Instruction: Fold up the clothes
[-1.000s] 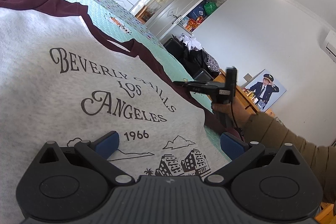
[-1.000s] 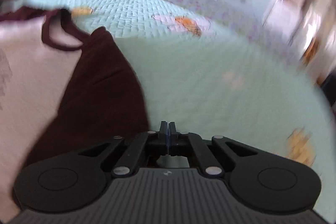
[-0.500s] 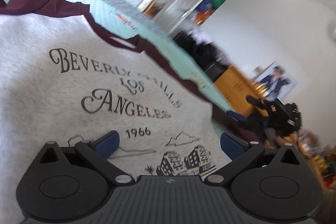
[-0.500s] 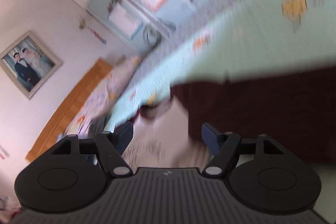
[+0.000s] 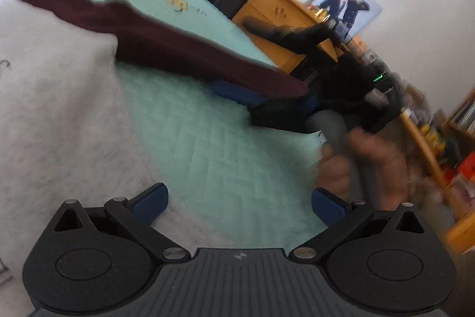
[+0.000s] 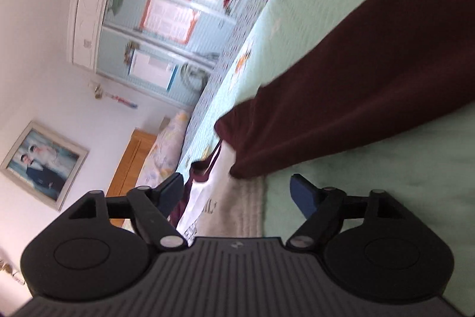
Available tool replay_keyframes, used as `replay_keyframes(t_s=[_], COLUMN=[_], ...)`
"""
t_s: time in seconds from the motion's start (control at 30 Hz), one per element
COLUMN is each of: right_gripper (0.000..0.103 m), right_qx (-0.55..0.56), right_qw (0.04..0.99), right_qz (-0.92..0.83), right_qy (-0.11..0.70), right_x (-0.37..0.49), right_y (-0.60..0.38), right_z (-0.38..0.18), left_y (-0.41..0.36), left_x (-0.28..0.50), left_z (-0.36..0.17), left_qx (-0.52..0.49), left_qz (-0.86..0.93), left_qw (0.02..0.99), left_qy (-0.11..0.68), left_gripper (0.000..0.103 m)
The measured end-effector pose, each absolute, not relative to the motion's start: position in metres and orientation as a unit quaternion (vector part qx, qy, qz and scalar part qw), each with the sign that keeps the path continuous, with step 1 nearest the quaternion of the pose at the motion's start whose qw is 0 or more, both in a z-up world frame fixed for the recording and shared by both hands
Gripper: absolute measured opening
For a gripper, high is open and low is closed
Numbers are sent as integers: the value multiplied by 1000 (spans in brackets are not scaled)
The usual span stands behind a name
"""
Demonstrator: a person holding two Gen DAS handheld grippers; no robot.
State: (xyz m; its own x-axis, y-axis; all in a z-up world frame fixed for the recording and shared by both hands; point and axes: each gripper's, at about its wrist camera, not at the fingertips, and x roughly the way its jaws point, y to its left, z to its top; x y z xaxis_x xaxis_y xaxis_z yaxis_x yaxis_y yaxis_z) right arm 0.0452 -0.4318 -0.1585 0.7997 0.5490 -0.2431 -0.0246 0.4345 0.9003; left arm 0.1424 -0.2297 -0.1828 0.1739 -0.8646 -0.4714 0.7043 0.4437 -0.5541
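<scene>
On the mint-green quilted bed (image 5: 207,144) lies a grey fleece sweatshirt (image 5: 50,109) with a long maroon sleeve (image 5: 178,49) stretched sideways; the left gripper (image 5: 237,198) gapes empty, and the right gripper (image 6: 237,192), just opened, is empty too.

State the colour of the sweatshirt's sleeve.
Dark maroon sleeve, clearest in the right wrist view.

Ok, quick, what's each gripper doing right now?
Left gripper: open, holding nothing.
Right gripper: open, jaws just opening, nothing pinched between them, maroon sleeve just ahead.

Bright, even daylight, motion blur over both views, strong fisheye bending and dark corners.
</scene>
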Motion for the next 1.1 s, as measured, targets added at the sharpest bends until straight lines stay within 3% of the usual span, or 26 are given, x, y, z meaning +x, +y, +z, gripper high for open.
replay_keyframes(t_s=[0.23, 0.53, 0.87, 0.9, 0.93, 1.0, 1.1], right_gripper=[83, 87, 78, 66, 42, 11, 11], right_qx=[495, 582, 584, 580, 581, 584, 531], right_qw=[849, 788, 786, 790, 793, 794, 826], right_qz=[28, -62, -154, -152, -147, -138, -155], right_qy=[183, 192, 132, 123, 114, 96, 109], right_x=[-25, -39, -20, -21, -24, -31, -42], right_y=[-515, -522, -522, -524, -529, -540, -553], right_z=[-142, -168, -194, -196, -200, -209, -202], left_y=[-210, -204, -206, -206, -206, -206, -208], left_x=[131, 126, 123, 123, 123, 123, 125], left_z=[-193, -192, -188, -189, -189, -189, -189], left_qx=[-100, -98, -108, -109, -110, -110, -111], left_qz=[-587, -589, -591, -591, -591, -591, -591], left_qw=[713, 718, 715, 715, 715, 715, 714], left_qy=[369, 359, 357, 357, 357, 357, 359], left_gripper=[102, 102, 102, 102, 102, 102, 102])
